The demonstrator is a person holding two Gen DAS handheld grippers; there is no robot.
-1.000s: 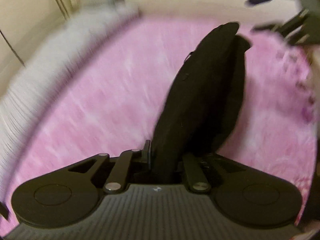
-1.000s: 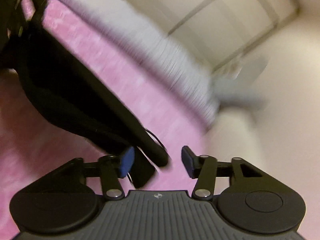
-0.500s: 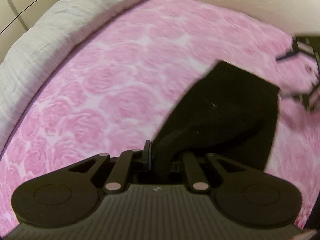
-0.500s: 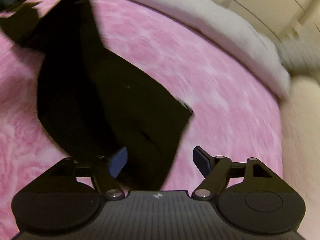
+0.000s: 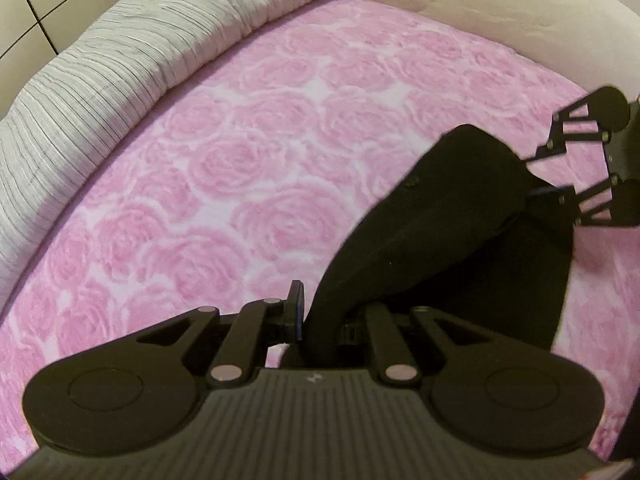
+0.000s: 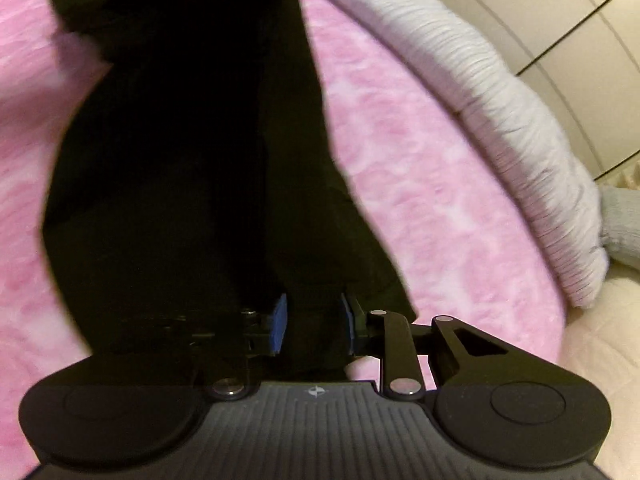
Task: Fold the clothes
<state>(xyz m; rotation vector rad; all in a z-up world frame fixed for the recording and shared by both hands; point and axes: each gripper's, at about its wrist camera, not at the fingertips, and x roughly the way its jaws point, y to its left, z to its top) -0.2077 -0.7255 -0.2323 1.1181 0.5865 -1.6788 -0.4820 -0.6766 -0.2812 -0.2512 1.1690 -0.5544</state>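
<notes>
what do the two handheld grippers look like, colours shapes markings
Both grippers match. The left gripper and right gripper each have a dark grey ribbed body with a small pale logo at its front edge, flanked by two rounded black lobes with recessed discs. Black linkage bars with silver rivets carry the jaws, whose pads are blue. No cables, hands or sleeves show.

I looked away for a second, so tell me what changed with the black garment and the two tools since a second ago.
The right tool, open beside the black garment a second ago, has closed on one end of it. The garment has dropped from hanging to draping onto the pink rose blanket, stretched between both tools. The left tool stays clamped on its end, and the grey striped pillow has not moved.
</notes>
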